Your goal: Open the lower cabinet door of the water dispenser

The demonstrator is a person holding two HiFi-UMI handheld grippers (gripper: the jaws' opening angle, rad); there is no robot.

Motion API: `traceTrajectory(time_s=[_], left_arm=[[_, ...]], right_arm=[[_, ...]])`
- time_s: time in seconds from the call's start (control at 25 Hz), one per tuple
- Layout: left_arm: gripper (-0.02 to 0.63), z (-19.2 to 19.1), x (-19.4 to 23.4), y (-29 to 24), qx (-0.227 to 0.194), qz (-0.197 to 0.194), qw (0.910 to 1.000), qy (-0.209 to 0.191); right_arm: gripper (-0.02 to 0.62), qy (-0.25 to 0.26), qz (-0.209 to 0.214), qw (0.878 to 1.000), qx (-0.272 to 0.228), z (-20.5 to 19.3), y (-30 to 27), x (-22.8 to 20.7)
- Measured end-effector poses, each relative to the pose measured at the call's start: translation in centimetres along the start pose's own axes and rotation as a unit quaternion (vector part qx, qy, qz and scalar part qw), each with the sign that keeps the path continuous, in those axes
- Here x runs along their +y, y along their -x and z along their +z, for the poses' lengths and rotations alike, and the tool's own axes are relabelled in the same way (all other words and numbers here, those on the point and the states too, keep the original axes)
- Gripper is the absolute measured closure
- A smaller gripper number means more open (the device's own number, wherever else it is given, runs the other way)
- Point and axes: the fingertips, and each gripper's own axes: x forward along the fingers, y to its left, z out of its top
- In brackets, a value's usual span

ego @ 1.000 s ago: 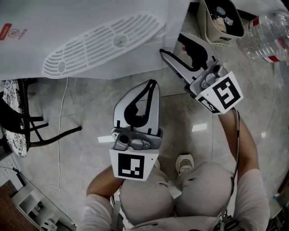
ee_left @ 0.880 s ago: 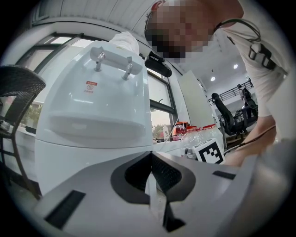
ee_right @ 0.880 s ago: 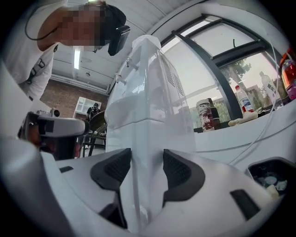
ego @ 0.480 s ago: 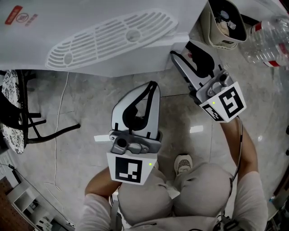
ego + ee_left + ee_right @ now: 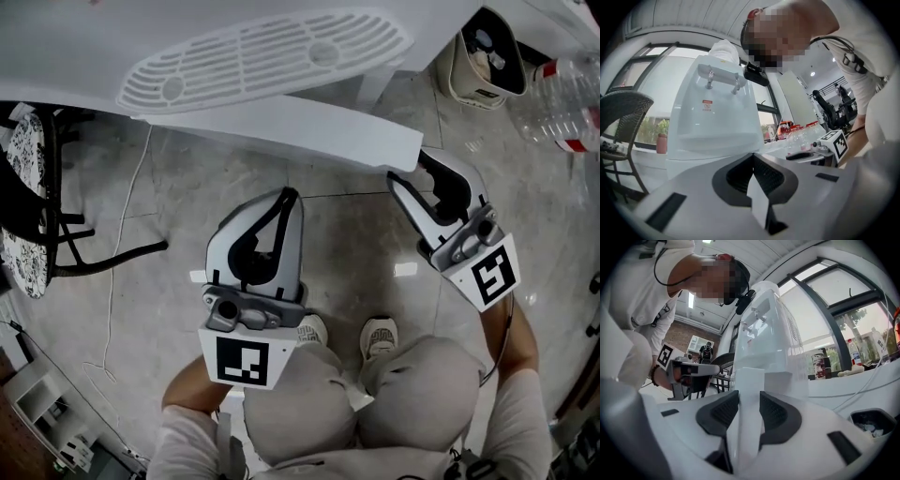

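**Position.** The flat white lower cabinet door (image 5: 309, 133) of the tall white plastic water dispenser (image 5: 112, 37) stands swung partly out toward the near side. Its free edge is at the right.

**Grippers.** The right gripper (image 5: 405, 178) has just been closing its jaws, and its pads now clamp that free edge. The left gripper (image 5: 284, 197) hangs near and to the left, over the grey marble floor (image 5: 356, 244). It is clenched on nothing and stays apart from the door.

**Risks.**
- The hold sits near the fingertips on a thin, smooth edge. A pull that strays off the hinge arc would likely slide the pads off, and the door could swing back.
- A hard tug may rock the dispenser.
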Motion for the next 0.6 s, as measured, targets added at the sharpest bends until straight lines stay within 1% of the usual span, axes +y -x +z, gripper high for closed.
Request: traceTrajectory(time_s=[0.08,0.16,0.28,0.4,0.48,0.6], left_arm=[[0.600,-0.5,0.9,0.8,0.008,0.010,0.9999,-0.001],[0.600,-0.7,1.6,1.3,0.012,0.018,0.9998,0.000],[0.600,-1.0,2.0,1.5,0.013,0.022,0.9997,0.003],[0.601,-1.1,1.5,1.5,0.013,0.016,0.9998,0.005],[0.601,-1.1,1.2,1.3,0.011,0.012,0.9999,0.003],[0.600,-0.7,1.2,1.3,0.007,0.014,0.9999,-0.002]], right_arm=[[0.443,-0.011,-0.003,1.000,0.000,-0.2,-0.1,0.0],[0.396,-0.028,-0.004,1.000,-0.001,-0.4,-0.5,-0.4],[0.387,-0.047,-0.008,0.999,-0.004,-0.3,-1.1,-1.3],[0.388,-0.055,-0.011,0.998,-0.008,-0.1,-1.1,-1.4],[0.388,-0.056,0.001,0.998,-0.010,0.0,-0.5,-0.5],[0.400,-0.048,0.032,0.998,-0.010,0.4,0.6,1.5]])
